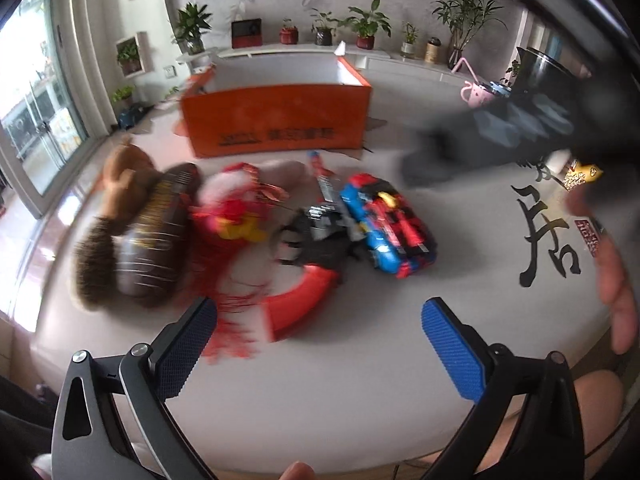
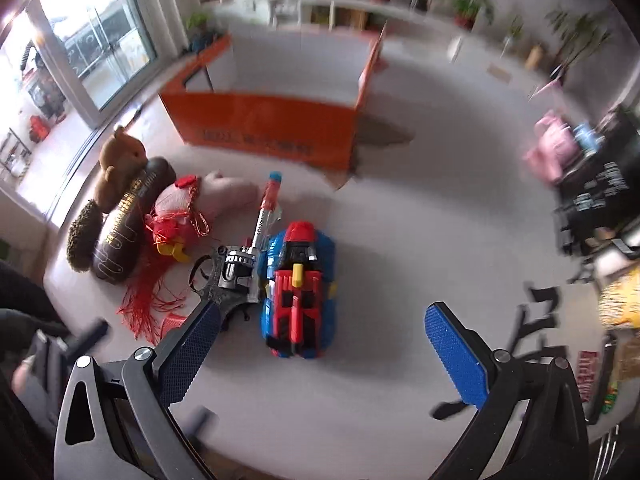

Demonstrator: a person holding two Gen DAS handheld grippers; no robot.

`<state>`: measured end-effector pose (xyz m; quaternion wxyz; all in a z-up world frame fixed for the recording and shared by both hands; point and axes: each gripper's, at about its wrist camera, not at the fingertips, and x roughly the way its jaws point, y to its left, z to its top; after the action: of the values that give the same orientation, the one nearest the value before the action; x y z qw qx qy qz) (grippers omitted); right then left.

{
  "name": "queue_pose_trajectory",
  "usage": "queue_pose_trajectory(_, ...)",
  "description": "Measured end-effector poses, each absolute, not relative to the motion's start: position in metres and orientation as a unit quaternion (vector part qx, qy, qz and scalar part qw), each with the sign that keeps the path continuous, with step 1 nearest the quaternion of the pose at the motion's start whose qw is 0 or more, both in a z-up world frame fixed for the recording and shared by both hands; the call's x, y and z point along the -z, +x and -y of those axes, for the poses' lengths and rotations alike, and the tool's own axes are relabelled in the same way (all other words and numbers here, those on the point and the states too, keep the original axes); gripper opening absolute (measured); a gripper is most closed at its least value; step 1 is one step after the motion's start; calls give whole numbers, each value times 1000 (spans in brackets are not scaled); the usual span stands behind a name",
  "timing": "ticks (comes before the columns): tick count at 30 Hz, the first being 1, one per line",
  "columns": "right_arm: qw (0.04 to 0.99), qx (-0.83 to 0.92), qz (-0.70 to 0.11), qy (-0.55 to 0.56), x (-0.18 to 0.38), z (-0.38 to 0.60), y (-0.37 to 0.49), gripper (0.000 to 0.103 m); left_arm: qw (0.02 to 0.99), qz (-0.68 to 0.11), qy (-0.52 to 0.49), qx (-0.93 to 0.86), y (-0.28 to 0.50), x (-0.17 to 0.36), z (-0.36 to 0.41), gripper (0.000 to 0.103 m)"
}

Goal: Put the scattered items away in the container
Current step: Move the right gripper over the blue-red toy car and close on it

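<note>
Right wrist view: the blue-and-red toy car [image 2: 300, 292] lies on the pale worktop [image 2: 420, 220], nose pointing toward the orange box [image 2: 264, 124], which stands open-topped well behind it. Touching the car's left side is a toy revolver [image 2: 240, 268] with a red-and-blue barrel tip aimed toward the box. Left of the revolver sit a pink plush pig [image 2: 224, 196] with a red tasselled ornament [image 2: 160, 280] draped over it, then a dark brown cylindrical cushion [image 2: 128, 224] and a brown teddy bear [image 2: 120, 156], the bear nearest the window. The right tongs [image 2: 320, 332] hang just in front of the car, fingers wide apart and holding nothing; the left finger overlaps the revolver's grip in this view.

In the left wrist view, blurred by motion, the left tongs [image 1: 320, 320] are likewise spread and empty, in front of the same heap: car [image 1: 388, 224], revolver [image 1: 320, 220], a red curved plastic piece [image 1: 300, 304], cushion [image 1: 156, 236]. The orange box [image 1: 276, 120] stands behind them. Right of the car, black calligraphy [image 1: 548, 232] marks the worktop, and a pink mug [image 1: 478, 94] stands farther back.
</note>
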<state>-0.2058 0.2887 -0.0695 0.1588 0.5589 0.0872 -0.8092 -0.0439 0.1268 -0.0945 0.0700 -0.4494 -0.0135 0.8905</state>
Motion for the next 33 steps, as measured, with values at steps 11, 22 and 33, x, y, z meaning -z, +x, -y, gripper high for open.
queue_pose_trajectory(11,154,754,-132,624,121,-276,-254,103,73,51,-438,-894,-44,103,-134,103)
queue_pose_trajectory(22,169,731,-124,649,143,-279,-252,103,75,35,-436,-896,-56,121,-154,103)
queue_pose_trajectory(33,212,704,-99,671,158,-294,-247,97,75,-8,-441,-894,-72,141,-218,103)
